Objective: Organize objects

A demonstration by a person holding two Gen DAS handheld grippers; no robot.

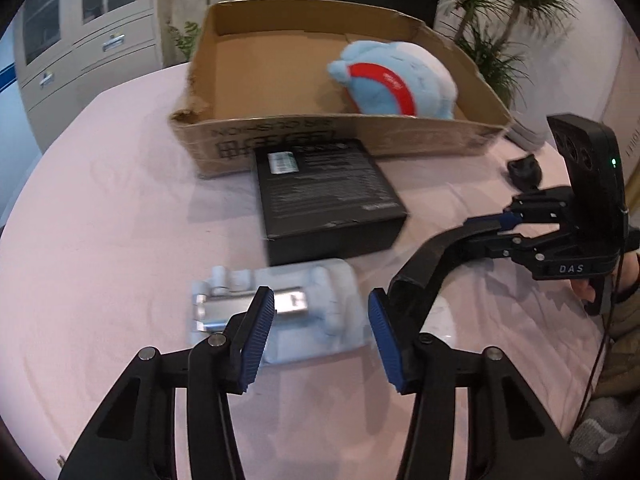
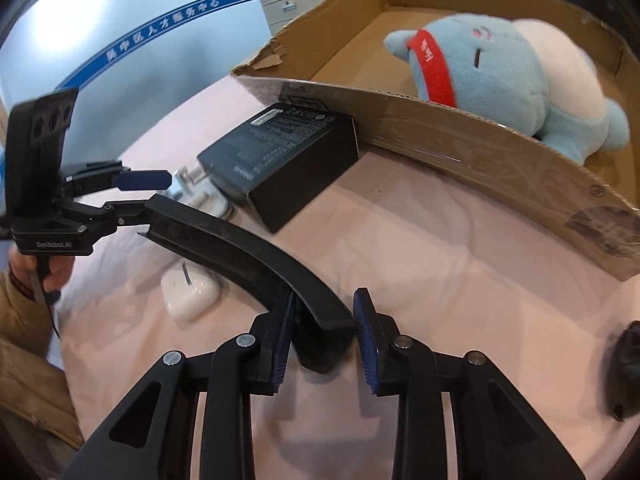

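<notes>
From the left wrist camera I see, at the left, the blister pack with a metal part lying on the pink cloth, directly under my left gripper; its jaws stand wide apart with nothing between them. The right wrist camera hides most of that pack but shows a white earbud case that the left view doesn't. The black box lies against the carton, and the blue plush sits inside it. The curved black piece spans between the two tools: its far end lies just outside the left gripper's right finger, and the near end is pinched by my right gripper. My right hand grips its handle at the right, level above the cloth. A small dark object lies further right.
</notes>
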